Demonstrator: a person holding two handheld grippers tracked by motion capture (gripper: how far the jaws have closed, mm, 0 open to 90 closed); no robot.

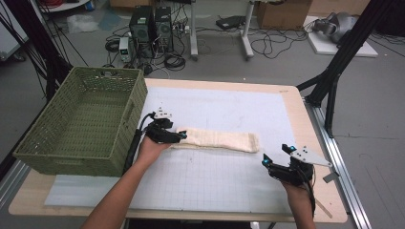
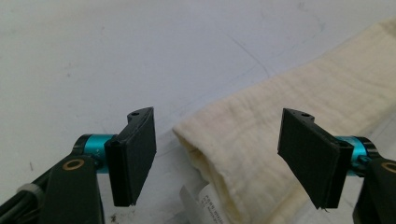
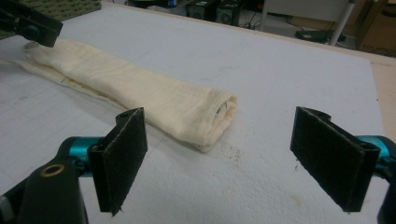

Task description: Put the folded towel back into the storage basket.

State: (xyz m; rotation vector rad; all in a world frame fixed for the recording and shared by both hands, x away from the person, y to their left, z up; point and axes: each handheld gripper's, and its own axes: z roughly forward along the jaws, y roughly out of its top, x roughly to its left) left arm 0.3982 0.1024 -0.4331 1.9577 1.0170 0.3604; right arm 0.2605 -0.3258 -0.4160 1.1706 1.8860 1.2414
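- Here, a cream folded cloth (image 1: 217,140) was seen lying flat on the white gridded mat (image 1: 229,181) of the counter (image 1: 296,102), just right of the green woven basket (image 1: 81,124).
- Its long axis was laid across the counter, from the person's left to right, with a slight drop toward the right end.
- The left tongs (image 1: 180,136) were held at the cloth's left end; in the left gripper view the tongs (image 2: 217,156) were spread wide, with that end of the cloth (image 2: 261,140) and its small label (image 2: 205,203) lying between the jaws, not yet pinched.
- The right tongs (image 1: 275,153) were kept well apart from the cloth, nearer the person and off its right end; in the right gripper view the tongs (image 3: 233,161) were likewise wide and empty, and the cloth's rolled end (image 3: 219,114) was seen ahead.
- The left hand was judged the nearer, so a closing of its jaws on the left end was judged the likely next move.
- The right tongs would have to be carried forward and leftward to reach the other end.
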